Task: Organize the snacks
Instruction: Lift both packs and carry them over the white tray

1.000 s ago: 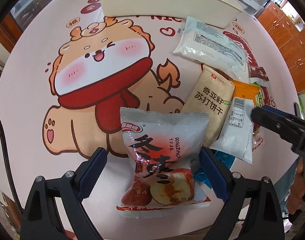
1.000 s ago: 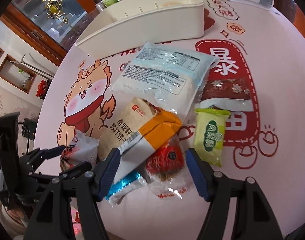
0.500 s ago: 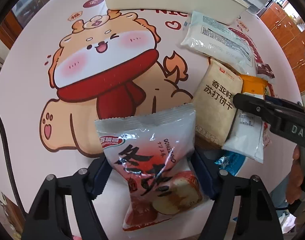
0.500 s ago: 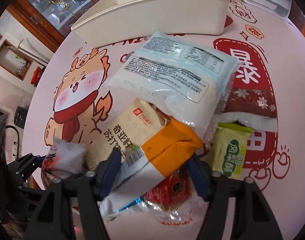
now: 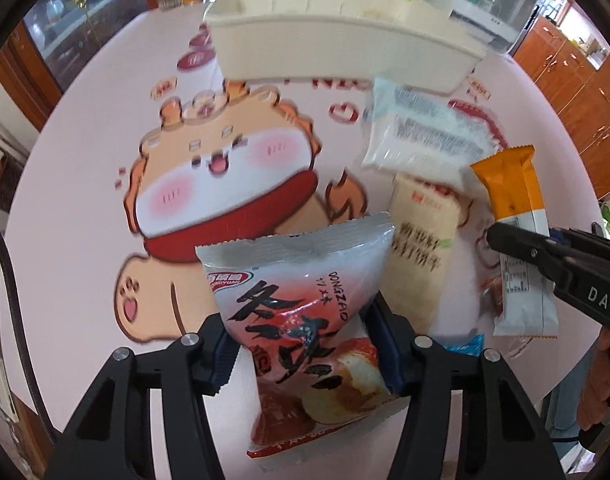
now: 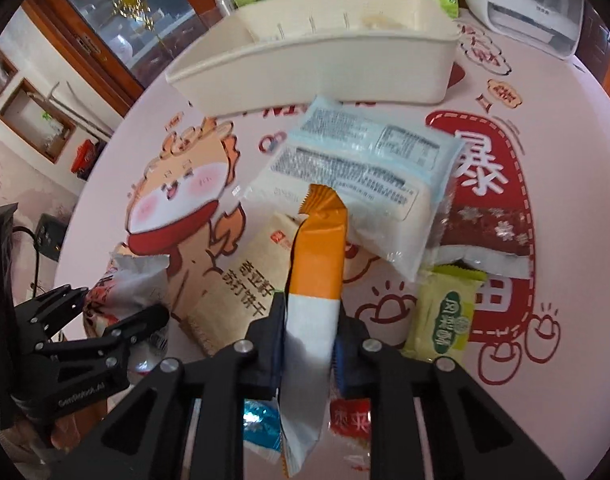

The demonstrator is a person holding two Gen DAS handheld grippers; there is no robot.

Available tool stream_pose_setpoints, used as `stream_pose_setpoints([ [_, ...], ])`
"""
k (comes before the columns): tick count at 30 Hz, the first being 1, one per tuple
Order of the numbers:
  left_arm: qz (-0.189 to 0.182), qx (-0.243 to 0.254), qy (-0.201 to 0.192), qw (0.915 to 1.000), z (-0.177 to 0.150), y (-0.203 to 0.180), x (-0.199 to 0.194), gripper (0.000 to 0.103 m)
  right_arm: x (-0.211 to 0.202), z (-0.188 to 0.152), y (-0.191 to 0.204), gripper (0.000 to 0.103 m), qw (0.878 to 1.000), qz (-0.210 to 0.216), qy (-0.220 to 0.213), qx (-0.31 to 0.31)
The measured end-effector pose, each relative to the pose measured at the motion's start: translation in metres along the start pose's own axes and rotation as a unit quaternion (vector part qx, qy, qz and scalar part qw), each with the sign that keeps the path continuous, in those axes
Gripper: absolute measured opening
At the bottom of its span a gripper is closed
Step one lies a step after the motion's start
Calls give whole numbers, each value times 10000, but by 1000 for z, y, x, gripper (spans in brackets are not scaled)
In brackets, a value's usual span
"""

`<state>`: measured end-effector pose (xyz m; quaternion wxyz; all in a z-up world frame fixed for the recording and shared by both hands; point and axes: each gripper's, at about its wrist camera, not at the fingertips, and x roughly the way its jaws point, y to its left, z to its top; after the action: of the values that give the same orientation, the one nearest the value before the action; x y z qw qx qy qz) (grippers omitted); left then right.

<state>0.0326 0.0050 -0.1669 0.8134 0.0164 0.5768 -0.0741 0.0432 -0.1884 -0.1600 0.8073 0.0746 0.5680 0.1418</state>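
Since cream plastic bin (image 5: 345, 56) is goal, left tool (image 5: 301, 356) pinches red-white jujube snack bag (image 5: 301, 308), right tool (image 6: 309, 344) clamps orange-white wrapper (image 6: 317, 276), both off desk (image 5: 85, 200) for carrying.

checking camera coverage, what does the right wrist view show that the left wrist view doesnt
Only the right wrist view shows the green snack packet and the dark red packet. Only the left wrist view shows the printed front of the red date snack bag. Both share the cream storage bin, the beige cracker pack and the orange-and-white packet.
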Motion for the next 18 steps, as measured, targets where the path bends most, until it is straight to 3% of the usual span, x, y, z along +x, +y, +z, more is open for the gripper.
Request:
stream_pose_setpoints([
  [11, -114, 354, -706, 9968, 57, -18, -46, 55, -44, 27, 6, 20, 9978, 227, -622, 10],
  [18, 118, 590, -1312, 9895, 130, -15, -76, 55, -67, 64, 9, 20, 9938, 285, -1072, 3],
])
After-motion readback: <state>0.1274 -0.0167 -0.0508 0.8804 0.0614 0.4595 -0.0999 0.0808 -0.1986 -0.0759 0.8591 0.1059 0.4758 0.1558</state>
